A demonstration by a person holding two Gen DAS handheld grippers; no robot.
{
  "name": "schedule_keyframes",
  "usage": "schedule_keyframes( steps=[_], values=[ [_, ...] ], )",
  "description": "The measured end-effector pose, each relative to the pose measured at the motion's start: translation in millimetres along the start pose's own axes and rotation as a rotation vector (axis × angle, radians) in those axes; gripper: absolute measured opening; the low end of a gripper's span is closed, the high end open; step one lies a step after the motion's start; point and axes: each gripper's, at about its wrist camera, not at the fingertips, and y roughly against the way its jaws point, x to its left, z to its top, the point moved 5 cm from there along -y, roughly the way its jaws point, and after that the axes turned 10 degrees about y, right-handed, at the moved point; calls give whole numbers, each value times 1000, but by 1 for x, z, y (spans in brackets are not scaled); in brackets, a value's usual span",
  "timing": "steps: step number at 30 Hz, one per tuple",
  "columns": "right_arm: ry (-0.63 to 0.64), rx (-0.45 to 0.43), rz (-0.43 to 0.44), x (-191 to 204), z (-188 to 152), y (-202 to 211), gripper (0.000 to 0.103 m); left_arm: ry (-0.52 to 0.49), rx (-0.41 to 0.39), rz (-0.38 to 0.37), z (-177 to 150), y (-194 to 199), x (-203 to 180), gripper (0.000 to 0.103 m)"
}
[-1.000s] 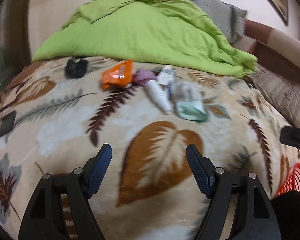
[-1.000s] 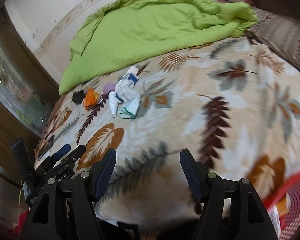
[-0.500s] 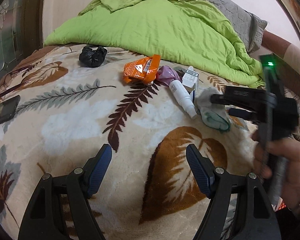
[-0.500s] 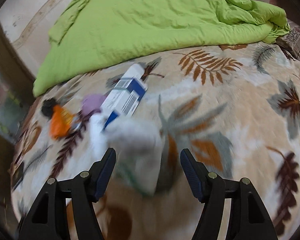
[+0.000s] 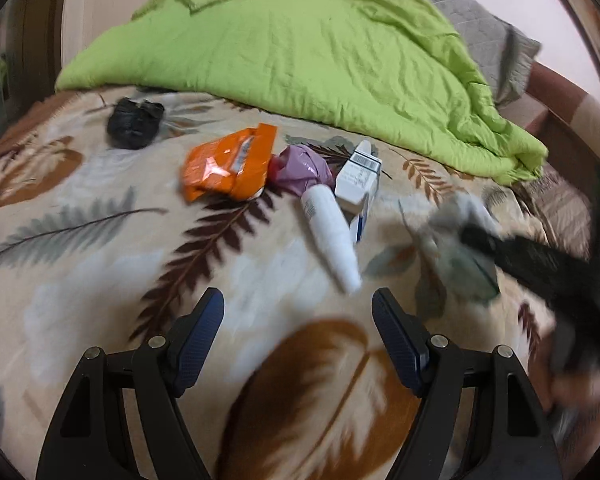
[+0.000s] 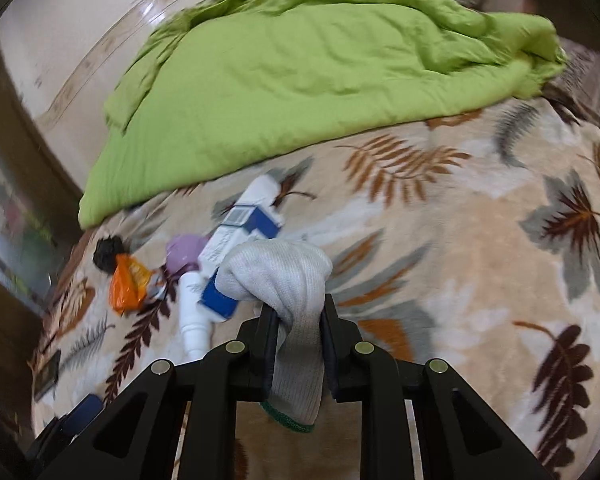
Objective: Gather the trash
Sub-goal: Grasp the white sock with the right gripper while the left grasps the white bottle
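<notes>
A: Right gripper [image 6: 298, 316] clamped on the glove [image 6: 288, 276], jaws pinching its grey cuff part, green hem hanging below between the arms.
B: And the glove's knit end?
A: Bulging up past the fingertips, just over the blanket [image 6: 480, 248], in front of the box [image 6: 244, 232]. Blurred in the left view, but visible there too as a pale lump [image 5: 456, 236] at the end of a dark smeared gripper [image 5: 484, 240] reaching in from the right.
B: Left gripper?
A: Left gripper [image 5: 298, 320] wide apart, nothing between the blue pads [image 5: 396, 340]. Hovering low over a brown leaf print, pointing toward the litter.
B: Litter where?
A: Ahead of the left gripper: white tube [image 5: 332, 236] nearest, lying slanted, tip toward the right finger; box [image 5: 358, 180] touching its far side; purple wad [image 5: 304, 168] at the tube's far end; orange wrapper [image 5: 232, 168] just left of that; black bag [image 5: 134, 124] apart, further left, near the green quilt [image 5: 300, 52].
B: Hand pose on the right?
A: Too blurred to tell, only a pinkish smear [image 5: 564, 380] at the lower right edge.
</notes>
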Motion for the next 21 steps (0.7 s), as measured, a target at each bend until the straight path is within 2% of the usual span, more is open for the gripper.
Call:
schedule_keyframes(
  steps=[2,3,5,7,10,12,15,21],
  values=[
    [-33,0,-3,-10,1,1,21,4,31,-1,12,-19,-10,72],
    [-43,1,-2,-12,1,1,21,6,38,6,15,-26,-13,65],
    [-59,0,6,-17,1,2,21,12,68,8,24,-45,-21,62],
    [-67,-4,13,-18,1,4,22,19,90,27,31,-61,-24,53],
    [-78,-10,26,-20,2,5,22,13,139,60,36,-87,-27,51],
    [-78,-13,31,-19,3,4,22,2,124,81,38,-96,-26,51],
    [-58,-16,26,-15,3,4,22,-22,87,107,42,-97,-27,36],
    [-36,-13,25,-9,4,3,22,-27,75,65,23,-70,-16,31]
  ],
)
